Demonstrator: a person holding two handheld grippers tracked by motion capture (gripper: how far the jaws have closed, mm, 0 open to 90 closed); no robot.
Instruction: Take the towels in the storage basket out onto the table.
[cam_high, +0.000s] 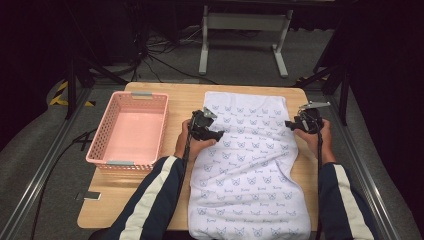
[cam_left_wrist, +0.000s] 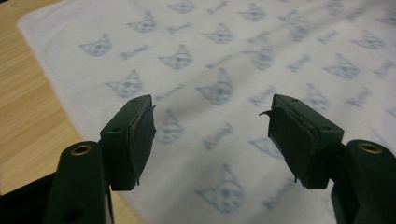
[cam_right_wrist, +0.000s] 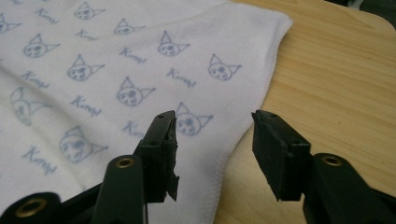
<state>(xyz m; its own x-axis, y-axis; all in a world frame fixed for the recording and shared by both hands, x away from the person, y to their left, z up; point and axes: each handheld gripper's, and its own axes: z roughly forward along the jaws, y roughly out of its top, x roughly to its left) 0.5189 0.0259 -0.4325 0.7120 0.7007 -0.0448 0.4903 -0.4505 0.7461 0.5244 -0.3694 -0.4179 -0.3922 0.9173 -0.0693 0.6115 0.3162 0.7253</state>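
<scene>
1. A white cloth printed with blue cat faces lies flat on the tabletop, running from near the far edge to the near edge, where it reaches the rim.
2. The cloth's left edge runs down the middle of the tabletop; its right edge lies close to the tabletop's right rim, with a narrow strip of bare wood beside it.
3. A pink basket stands on the left part of the tabletop, well apart from the cloth, with a band of bare wood between them.
4. The left gripper hovers over the cloth's left edge, jaws wide, nothing between them.
5. In the left gripper view the left gripper looks across the cloth, with the cloth's edge and bare tabletop at the left.
6. The right gripper hangs at the cloth's right edge, jaws parted and empty.
7. In the right gripper view the right gripper straddles the cloth's hemmed edge: one jaw over cloth, the other over bare tabletop.
8. Open wood lies past the cloth's far right corner and in front of the basket.
</scene>
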